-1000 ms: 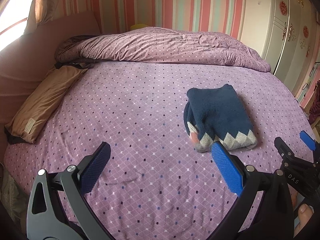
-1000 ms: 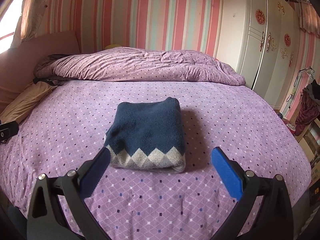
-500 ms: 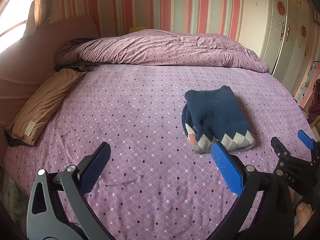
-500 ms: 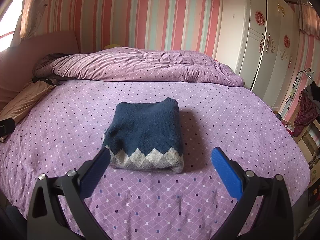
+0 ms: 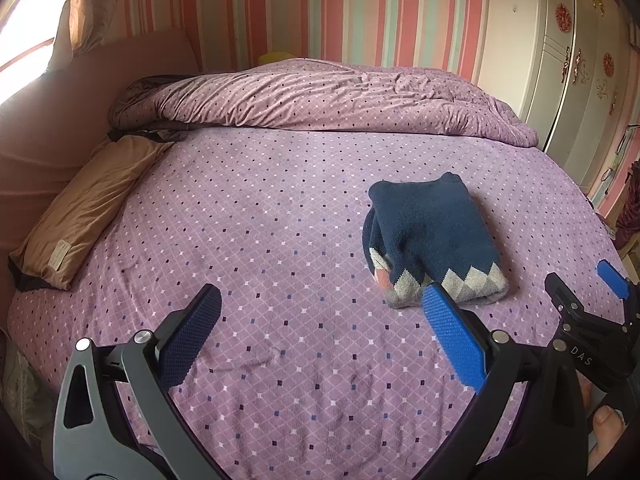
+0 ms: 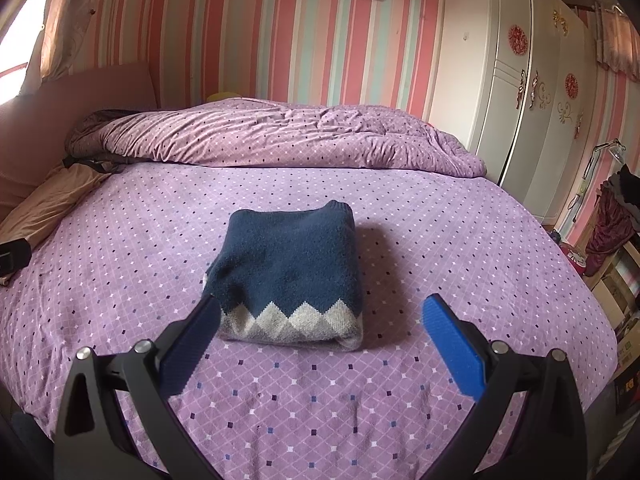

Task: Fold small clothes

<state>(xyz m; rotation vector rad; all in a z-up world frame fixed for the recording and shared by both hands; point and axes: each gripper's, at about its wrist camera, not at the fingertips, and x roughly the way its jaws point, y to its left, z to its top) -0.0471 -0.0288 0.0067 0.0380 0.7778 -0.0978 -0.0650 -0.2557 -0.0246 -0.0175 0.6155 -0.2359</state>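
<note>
Daylight enters from a window [image 5: 24, 36] at ten o'clock in both views, blown out to white glare there. The room is evenly bright with warm colour. The folded sweater [image 6: 292, 276] casts a soft shadow toward three o'clock on the bedspread [image 6: 440, 240]. Focus is sharp across the middle. Strong fisheye bending curves the wardrobe [image 6: 520, 92], and dark vignetting fills the corners.

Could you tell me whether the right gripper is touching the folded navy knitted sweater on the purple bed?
Apart. In the left wrist view, the right gripper hangs clear of the folded navy knitted sweater, with purple bed sheet visible between them.
</note>
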